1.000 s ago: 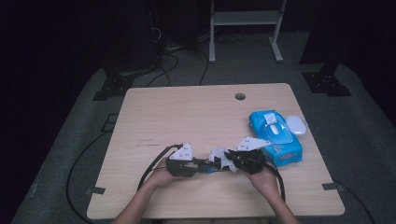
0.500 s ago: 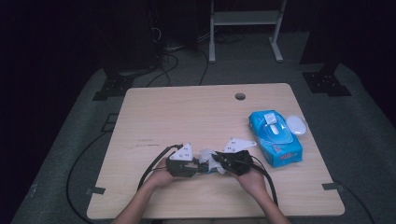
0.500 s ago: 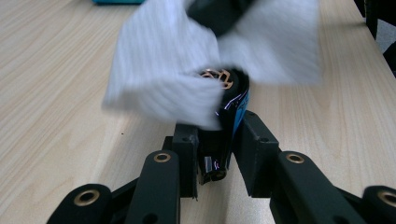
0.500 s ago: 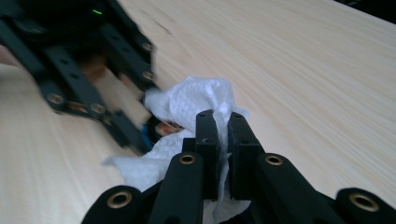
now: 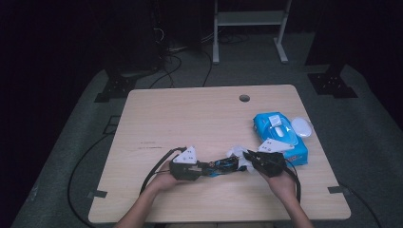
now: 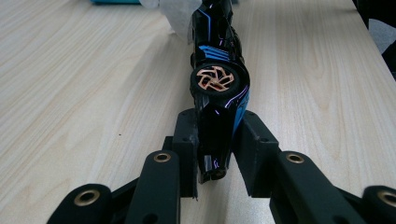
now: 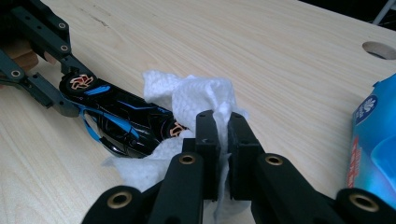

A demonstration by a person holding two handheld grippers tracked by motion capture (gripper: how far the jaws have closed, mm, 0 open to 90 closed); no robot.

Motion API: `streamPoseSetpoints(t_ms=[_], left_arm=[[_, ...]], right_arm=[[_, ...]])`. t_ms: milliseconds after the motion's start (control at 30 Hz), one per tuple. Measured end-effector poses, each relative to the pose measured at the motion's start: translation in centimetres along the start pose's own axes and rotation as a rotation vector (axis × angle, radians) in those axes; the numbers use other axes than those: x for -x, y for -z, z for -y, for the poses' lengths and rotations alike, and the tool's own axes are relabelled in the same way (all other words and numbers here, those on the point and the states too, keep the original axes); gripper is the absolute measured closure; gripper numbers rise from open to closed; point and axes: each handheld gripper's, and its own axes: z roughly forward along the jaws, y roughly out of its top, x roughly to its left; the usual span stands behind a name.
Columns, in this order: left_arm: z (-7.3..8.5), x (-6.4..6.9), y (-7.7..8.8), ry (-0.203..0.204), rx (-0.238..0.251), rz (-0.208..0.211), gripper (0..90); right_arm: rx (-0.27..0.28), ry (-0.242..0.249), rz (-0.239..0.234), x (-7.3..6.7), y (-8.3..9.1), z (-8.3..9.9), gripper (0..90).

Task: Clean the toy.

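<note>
On the pale wooden table (image 5: 190, 118), near the person's edge, a glossy black toy car with blue stripes and copper-coloured wheels (image 6: 217, 88) lies on its side between the two hand-held grippers. The left gripper (image 6: 215, 154) is clamped on one end of the car — its two black jaws press against the body from either side, with a copper wheel facing up just beyond them. In the high view the left gripper (image 5: 187, 166) sits low on the table with its grey three-cornered plate on top, and the car (image 5: 221, 165) stretches from it toward the right gripper (image 5: 259, 161).

The right gripper (image 7: 223, 135) pinches a crumpled white paper wipe (image 7: 191, 100) — the jaws are closed with only the thin sheet between them. The wipe drapes against the far end of the car (image 7: 123, 119), touching it around the second wheel and spreading onto the table beneath.

A blue soft pack of wipes with a white flip lid (image 5: 280, 135) lies on the table just beyond the right gripper, and a small white oval object (image 5: 302, 127) rests beside the pack at the table's right edge. A round cable hole (image 5: 244, 98) sits in the tabletop, well apart from the work.
</note>
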Motion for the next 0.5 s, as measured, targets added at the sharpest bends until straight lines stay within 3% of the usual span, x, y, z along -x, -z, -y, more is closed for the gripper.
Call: streamPoseSetpoints(t_ms=[167, 267, 367, 500], left_arm=[[0.0, 0.0, 0.0, 0.0, -0.001, 0.003, 70.7], [0.0, 0.0, 0.0, 0.0, -0.002, 0.001, 70.7], [0.0, 0.0, 0.0, -0.003, -0.004, 0.001, 70.7], [0.0, 0.0, 0.0, 0.0, -0.006, 0.005, 70.7]], right_arm=[[0.006, 0.022, -0.025, -0.9, -0.2, -0.3, 84.2], [-0.019, 0.04, -0.027, -1.2, -0.5, -0.2, 84.1], [-0.025, 0.035, -0.001, -0.5, -0.2, 0.1, 84.2], [-0.007, -0.008, 0.007, 0.3, 0.6, 0.4, 84.1]])
